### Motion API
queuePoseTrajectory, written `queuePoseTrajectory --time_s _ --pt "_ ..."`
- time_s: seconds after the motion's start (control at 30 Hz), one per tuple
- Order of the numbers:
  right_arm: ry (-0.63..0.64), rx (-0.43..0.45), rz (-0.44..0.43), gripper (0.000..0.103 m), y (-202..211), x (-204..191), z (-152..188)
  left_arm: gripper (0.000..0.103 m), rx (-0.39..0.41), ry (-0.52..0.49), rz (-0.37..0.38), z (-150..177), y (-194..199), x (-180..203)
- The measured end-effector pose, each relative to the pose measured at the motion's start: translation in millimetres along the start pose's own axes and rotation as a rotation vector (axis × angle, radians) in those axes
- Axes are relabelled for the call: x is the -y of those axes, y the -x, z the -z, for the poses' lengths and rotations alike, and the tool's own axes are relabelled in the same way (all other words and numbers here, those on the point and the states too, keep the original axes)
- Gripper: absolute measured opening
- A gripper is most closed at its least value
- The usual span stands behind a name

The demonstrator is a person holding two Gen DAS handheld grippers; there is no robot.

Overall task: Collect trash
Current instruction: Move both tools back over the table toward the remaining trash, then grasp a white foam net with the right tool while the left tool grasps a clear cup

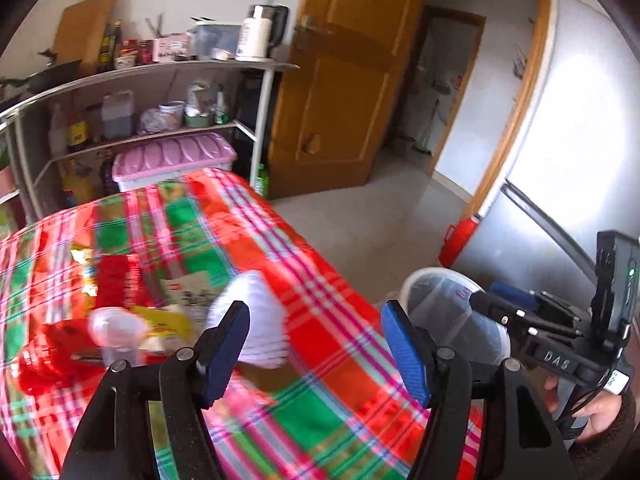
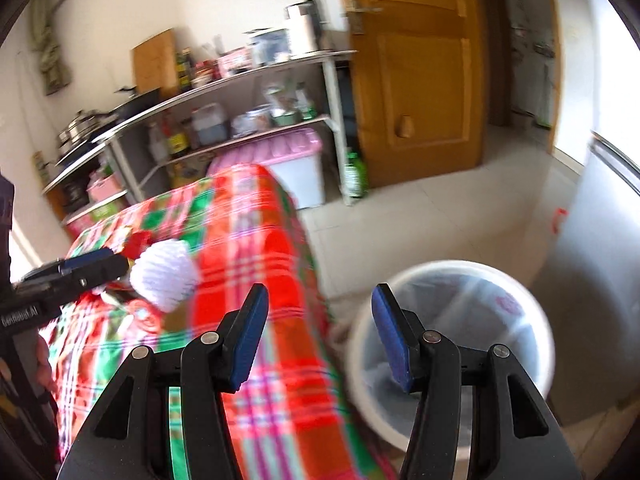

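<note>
Trash (image 1: 120, 320) sits piled on the plaid counter (image 1: 320, 280), bin (image 2: 452, 344) on the floor beside it. Left claw (image 1: 316, 348) and right claw (image 2: 320, 336) both gape wide, empty. Clear cup (image 1: 116, 332) could tip if nudged.

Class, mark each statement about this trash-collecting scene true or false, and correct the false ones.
1. Both grippers are empty with jaws apart. True: the left gripper and right gripper hold nothing.
2. The white foam net lies on the floor. False: it lies on the checked tablecloth.
3. The trash bin stands on the floor beside the table. True.
4. The wooden door is closed. False: it stands open.
5. A clear plastic cup sits among wrappers on the table. True.
</note>
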State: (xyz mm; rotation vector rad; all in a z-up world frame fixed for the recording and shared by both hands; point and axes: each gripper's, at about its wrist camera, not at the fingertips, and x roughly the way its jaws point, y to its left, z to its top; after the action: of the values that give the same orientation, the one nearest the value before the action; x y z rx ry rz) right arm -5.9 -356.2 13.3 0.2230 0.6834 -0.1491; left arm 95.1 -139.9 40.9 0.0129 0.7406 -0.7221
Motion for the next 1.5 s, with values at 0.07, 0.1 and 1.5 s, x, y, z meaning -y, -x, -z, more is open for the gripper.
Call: queuePoseTrajectory --time_s 0.07,0.1,1.5 --pt "0.033 0.001 -0.040 0.055 -10.2 -18.4 -1.6 0.077 0.027 0.025 -0.030 -0.5 12.9 -19.5" --pt "0.045 -0.001 -0.057 0.055 -15.4 -26.7 -2.6 0.081 0.033 0.038 -0.044 -2.0 17.7 -28.2" --pt "0.120 -0.203 -0.314 0.065 -143.7 -132.9 -19.3 0.067 -0.078 0.198 -0.156 21.1 -13.2 -137.9"
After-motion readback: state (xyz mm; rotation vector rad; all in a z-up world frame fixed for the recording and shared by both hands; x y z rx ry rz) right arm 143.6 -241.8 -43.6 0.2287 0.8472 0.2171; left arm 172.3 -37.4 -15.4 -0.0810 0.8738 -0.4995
